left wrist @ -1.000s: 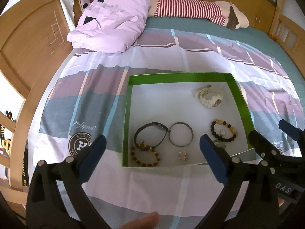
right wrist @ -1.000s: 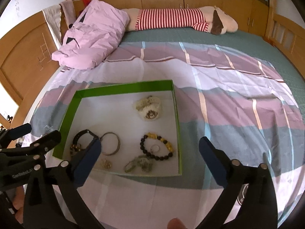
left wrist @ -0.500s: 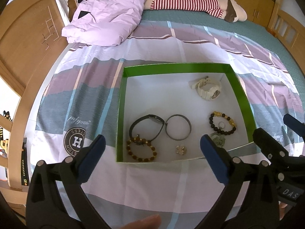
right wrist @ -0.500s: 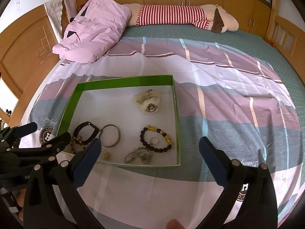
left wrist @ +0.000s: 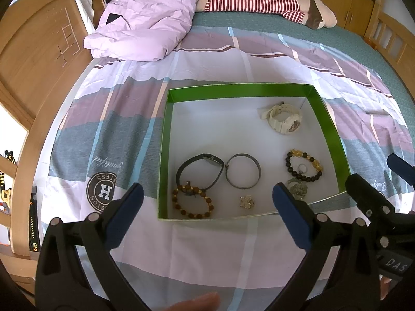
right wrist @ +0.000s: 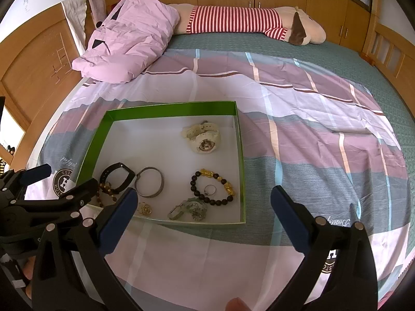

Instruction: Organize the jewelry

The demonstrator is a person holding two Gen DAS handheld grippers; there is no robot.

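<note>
A shallow green box lies on the bed. In it are a white watch, a black band, a metal bangle, a brown bead bracelet, a black-and-gold bead bracelet around a small ring, a gold charm and a greenish chain. My left gripper is open and empty above the box's near edge. My right gripper is open and empty near the box's front right corner.
A lilac pillow and a striped plush toy lie at the far end of the bed. A wooden headboard stands on the left, wooden rails on the right. The plaid sheet spreads right of the box.
Both grippers have drawn back and up from the box, which now sits farther from the fingers. Both stay open and the jewelry has not moved.
</note>
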